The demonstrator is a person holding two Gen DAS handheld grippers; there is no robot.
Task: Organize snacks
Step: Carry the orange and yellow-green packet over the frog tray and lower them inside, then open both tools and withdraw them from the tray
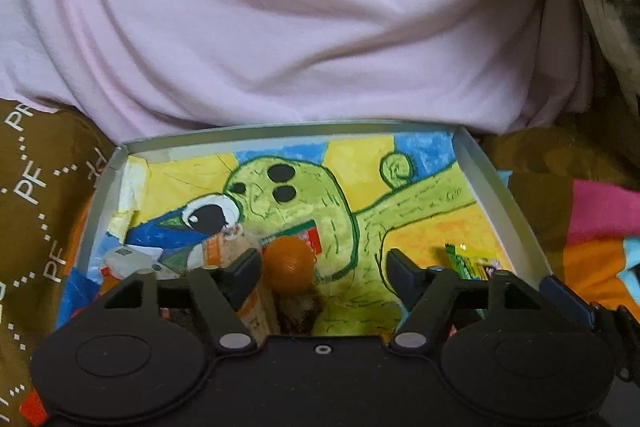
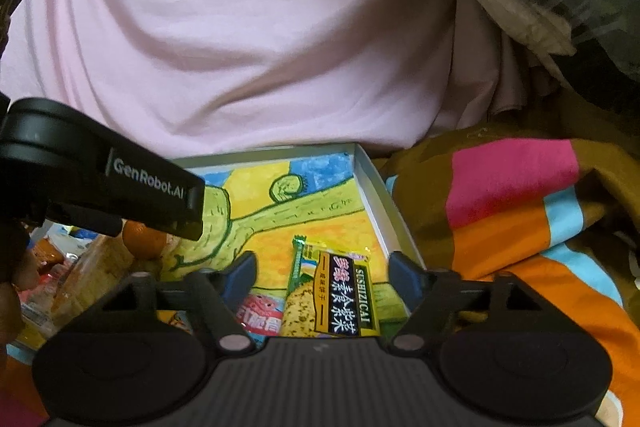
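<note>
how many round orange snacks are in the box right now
1. The orange ball sits at the box's near-left part, beside the packets by the left gripper. Others may be hidden under the grippers.

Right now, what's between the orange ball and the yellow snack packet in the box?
Only bare painted box floor: nothing lies between the orange ball and the yellow snack packet. The left wrist view shows that stretch best.

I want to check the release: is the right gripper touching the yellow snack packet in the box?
Apart. The right wrist view shows the right gripper open, both fingers clear of the yellow snack packet.
</note>
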